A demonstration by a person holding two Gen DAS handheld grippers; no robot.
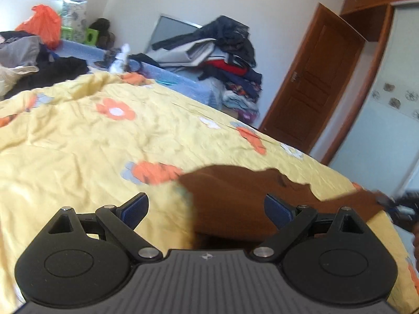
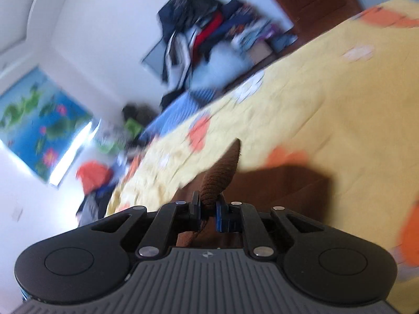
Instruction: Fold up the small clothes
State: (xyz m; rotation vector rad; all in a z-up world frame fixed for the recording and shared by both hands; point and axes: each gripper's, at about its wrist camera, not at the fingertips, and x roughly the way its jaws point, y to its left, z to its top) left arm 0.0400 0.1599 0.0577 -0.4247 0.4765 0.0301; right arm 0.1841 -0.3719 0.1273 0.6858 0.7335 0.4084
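Nearest to me, my right gripper point(image 2: 208, 209) is closed almost fully, and between its pads it pinches a rolled edge of the brown garment point(image 2: 275, 183). A ribbed tip of the cloth stands up past the fingers, and the rest hangs down and lies on the yellow bedspread point(image 2: 327, 110). The picture is blurred, so I think this is a corner or a sleeve, but I cannot say which.

My left gripper point(image 1: 207, 209) is wide open and holds nothing. Its two blue pads point(image 1: 136, 210) stand far apart, one over the yellow cover and one over the brown cloth. In the left view the garment point(image 1: 235, 196) lies just in front of this gripper, spread mostly flat on the bedspread point(image 1: 78, 136), with one narrow part stretched to the right where my other tool point(image 1: 403, 206) takes it.

So I judge the folding is only at its start: one end is gripped, no fold is visible yet, and the second end is not taken. What remains is to grip the near side with the left tool, bring the parts over each other, and lay the piece flat.

Farther away, at the bed's edge, a pile of clothes point(image 1: 225, 55) leans on the wall near a brown door point(image 1: 314, 78), and more dark clothes point(image 1: 52, 70) and an orange bag point(image 1: 44, 26) lie at the far left. Whether these also wait for folding I cannot tell.
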